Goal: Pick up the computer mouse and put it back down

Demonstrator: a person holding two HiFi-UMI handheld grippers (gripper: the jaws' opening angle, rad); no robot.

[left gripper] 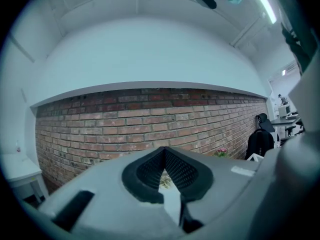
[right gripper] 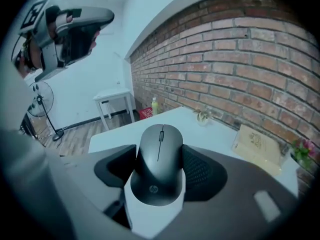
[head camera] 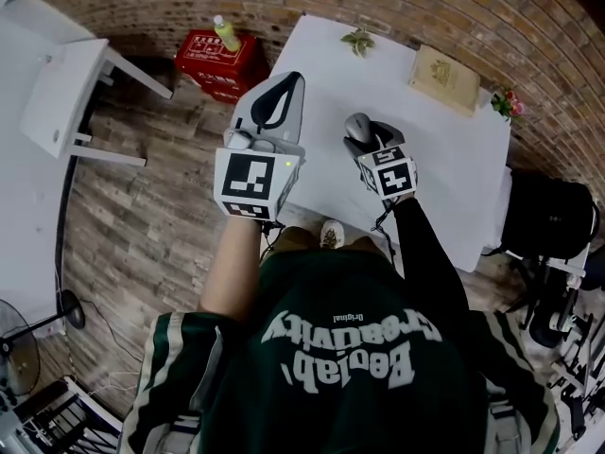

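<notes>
A dark grey computer mouse (head camera: 356,126) sits between the jaws of my right gripper (head camera: 365,132), whose black pads press on its two sides. In the right gripper view the mouse (right gripper: 157,176) fills the gap of the right gripper (right gripper: 160,151), held off the white table (right gripper: 210,131) with its scroll wheel pointing away. My left gripper (head camera: 286,85) is raised over the table's left edge with nothing in it. In its own view the left gripper (left gripper: 164,153) points level at a brick wall, its pads meeting at the tips.
On the white table (head camera: 430,159) lie a tan book (head camera: 444,78), a small dried plant (head camera: 358,40) and pink flowers (head camera: 508,103). A red crate (head camera: 219,62) with a bottle (head camera: 227,33) stands on the wooden floor, a white side table (head camera: 66,93) at left, a black chair (head camera: 553,216) at right.
</notes>
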